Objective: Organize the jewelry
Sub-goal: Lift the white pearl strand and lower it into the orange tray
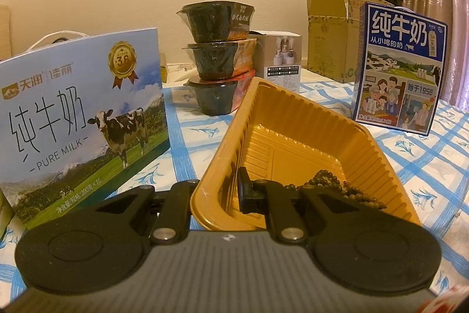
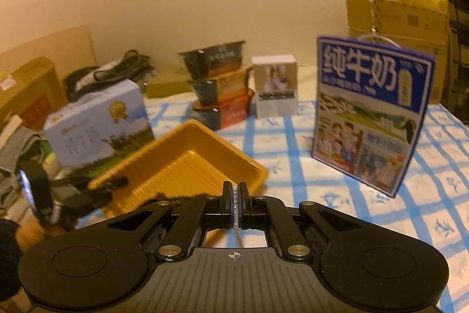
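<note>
Milk cartons [image 2: 370, 119] [image 1: 82, 119] flank the yellow tray [image 2: 187, 163]; stacked bowls [image 2: 219, 87] stand behind.

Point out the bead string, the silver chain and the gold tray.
bead string [image 1: 337, 187], left wrist view: beads inside the tray.
silver chain [image 2: 235, 203], right wrist view: links pinched by the fingers.
gold tray [image 2: 249, 160], right wrist view: far rim.

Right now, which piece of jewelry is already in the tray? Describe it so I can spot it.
Find the yellow plastic tray on the blue-checked tablecloth. In its near corner lies a string of dark round beads, unlike the thin silver chain pinched elsewhere.
</note>
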{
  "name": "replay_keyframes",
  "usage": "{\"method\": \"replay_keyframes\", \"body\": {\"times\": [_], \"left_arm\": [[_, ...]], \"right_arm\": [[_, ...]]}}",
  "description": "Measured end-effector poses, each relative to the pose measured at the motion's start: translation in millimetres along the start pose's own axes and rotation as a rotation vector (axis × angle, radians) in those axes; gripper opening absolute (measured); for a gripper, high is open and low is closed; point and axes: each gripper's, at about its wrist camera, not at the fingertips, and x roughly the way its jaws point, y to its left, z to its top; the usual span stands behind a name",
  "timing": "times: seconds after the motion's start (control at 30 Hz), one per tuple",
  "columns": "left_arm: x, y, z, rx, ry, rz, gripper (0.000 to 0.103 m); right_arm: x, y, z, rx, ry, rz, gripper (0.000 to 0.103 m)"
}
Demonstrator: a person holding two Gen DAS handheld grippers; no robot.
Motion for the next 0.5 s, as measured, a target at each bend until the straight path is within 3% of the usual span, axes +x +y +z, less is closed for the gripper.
{"method": "replay_keyframes", "body": {"times": [0.23, 0.5], "left_arm": [[0.7, 0.4, -0.1, -0.005, -0.002, -0.002, 0.012], [0.7, 2.4, -0.1, -0.015, -0.004, -0.006, 0.012]], "right_arm": [[-2.5, 27.5, 28.0, -0.004, -0.048, 0.105, 0.002], [18.1, 67.7, 74.9, 0.029, -0.167, 0.233, 0.002]]}}
